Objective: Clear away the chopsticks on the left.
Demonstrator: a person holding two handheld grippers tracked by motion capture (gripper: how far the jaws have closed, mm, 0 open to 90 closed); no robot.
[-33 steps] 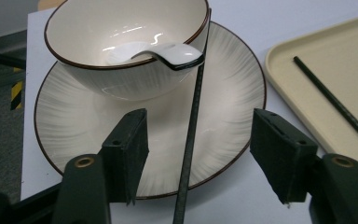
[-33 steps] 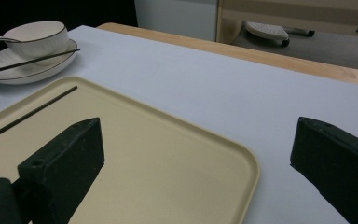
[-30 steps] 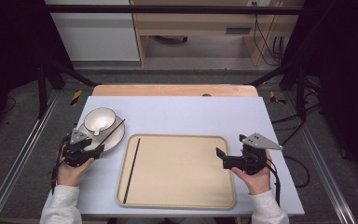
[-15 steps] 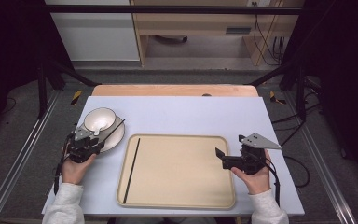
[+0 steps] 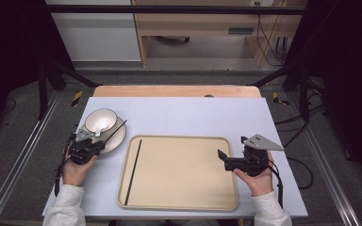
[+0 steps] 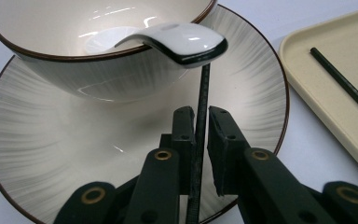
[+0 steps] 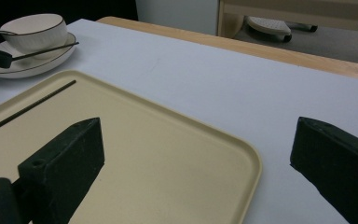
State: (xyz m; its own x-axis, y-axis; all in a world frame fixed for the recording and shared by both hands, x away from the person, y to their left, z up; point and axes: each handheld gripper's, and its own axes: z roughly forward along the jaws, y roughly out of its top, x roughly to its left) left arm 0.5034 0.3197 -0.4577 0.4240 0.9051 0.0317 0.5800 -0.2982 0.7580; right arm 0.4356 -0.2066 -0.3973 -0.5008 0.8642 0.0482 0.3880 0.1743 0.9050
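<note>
Chopstick (image 6: 200, 116) number one is pinched between the closed jaws of the left hand-held gripper (image 6: 200, 135), lying across the plate (image 6: 37, 140) with its long axis pointing past the bowl (image 6: 74, 56), while the right hand-held gripper (image 7: 196, 154) is held wide open over the tray (image 7: 168, 154).

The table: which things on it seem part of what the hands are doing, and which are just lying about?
In use, as far as I can tell:
- left gripper, jaws around a black chopstick
- plate
- tray holding another chopstick

Idle:
- bowl
- spoon
- right gripper, open
</note>
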